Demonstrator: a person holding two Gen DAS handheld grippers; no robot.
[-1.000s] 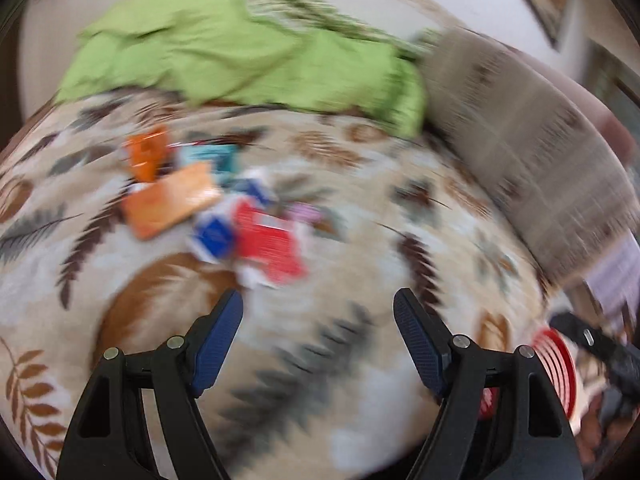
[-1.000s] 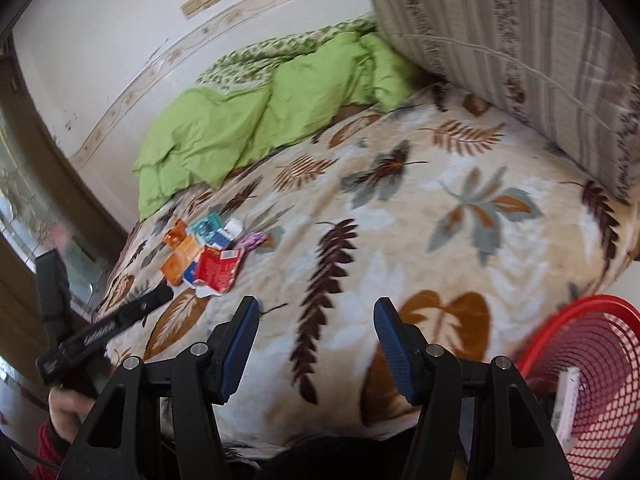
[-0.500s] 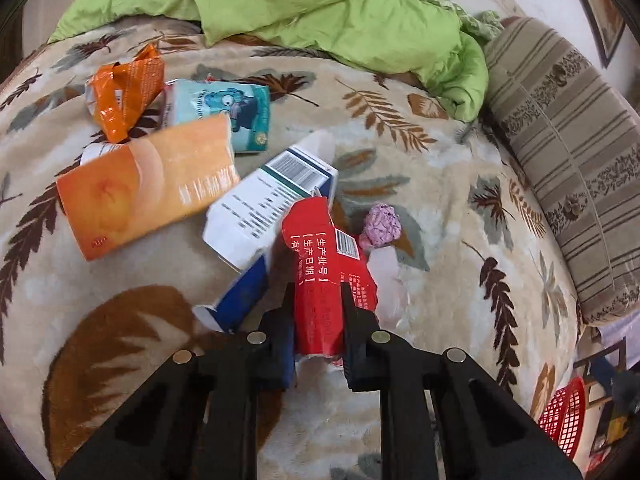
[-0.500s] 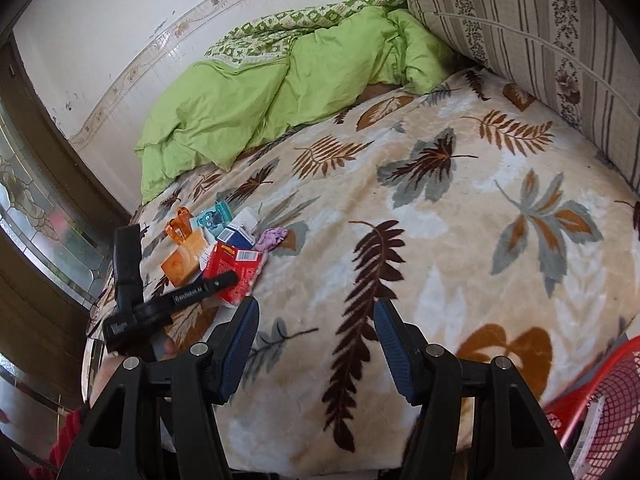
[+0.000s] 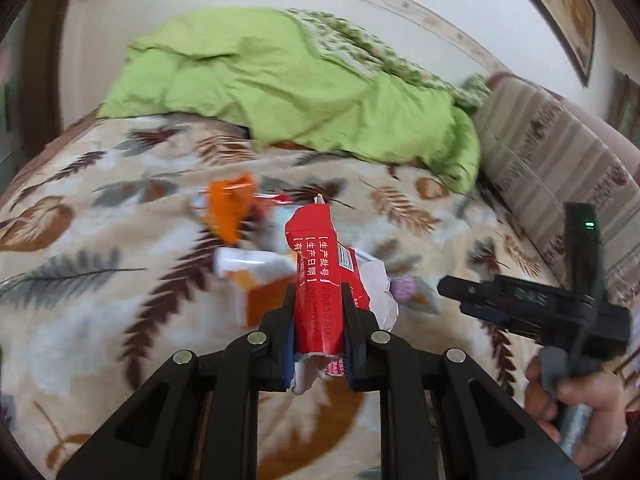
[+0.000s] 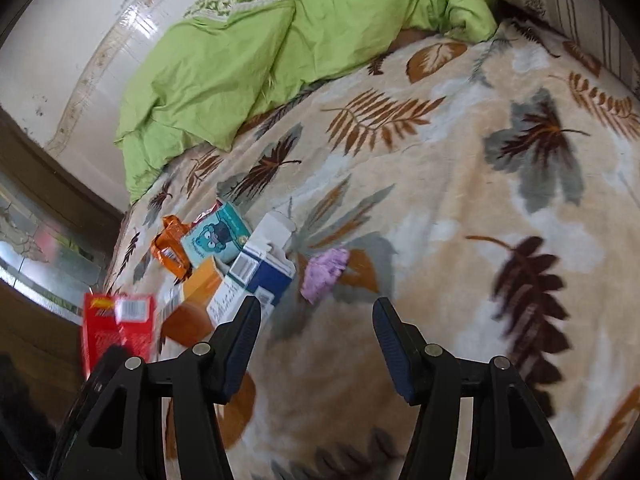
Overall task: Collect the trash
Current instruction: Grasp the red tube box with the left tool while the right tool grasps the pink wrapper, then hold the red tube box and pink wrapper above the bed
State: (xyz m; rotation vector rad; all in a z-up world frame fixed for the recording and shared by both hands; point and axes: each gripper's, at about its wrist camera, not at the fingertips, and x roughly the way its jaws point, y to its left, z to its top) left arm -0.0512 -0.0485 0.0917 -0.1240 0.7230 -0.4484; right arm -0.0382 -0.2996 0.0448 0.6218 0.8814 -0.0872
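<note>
My left gripper point(image 5: 319, 316) is clamped on a crumpled red carton point(image 5: 320, 280), raised clear of the leaf-patterned blanket point(image 5: 80, 280) that covers the bed. The carton's lower end is torn and hidden between the pads; its white inner paper spills out to the right. White Chinese print runs down its spine, 生产批号 and 生产日期, with a date stamp that looks like 20250502, and a barcode on the face beside it. In the right wrist view the same carton shows as a blurred red shape at the blanket's left edge, its label unreadable.

The rest of the litter lies in a cluster near the blanket's left edge, much of it smeared by motion in the left wrist view. An orange foil wrapper point(image 6: 170, 248) sits farthest out, touching a teal box point(image 6: 216, 238) printed with a blue cartoon figure; its lettering is too small to read. Just beside them lie an orange carton point(image 6: 196, 300) and a blue-and-white carton point(image 6: 260, 268) with an open flap and a barcode panel, both partly cut off by my gripper. A purple crumpled wad point(image 6: 324, 272) rests on the blanket next to the blue-and-white carton.

My right gripper point(image 6: 316, 340) hangs above the blanket with its jaws wide apart, holding nothing, the purple wad just ahead of it. A rumpled green quilt point(image 6: 260, 48) is heaped at the far edge.
</note>
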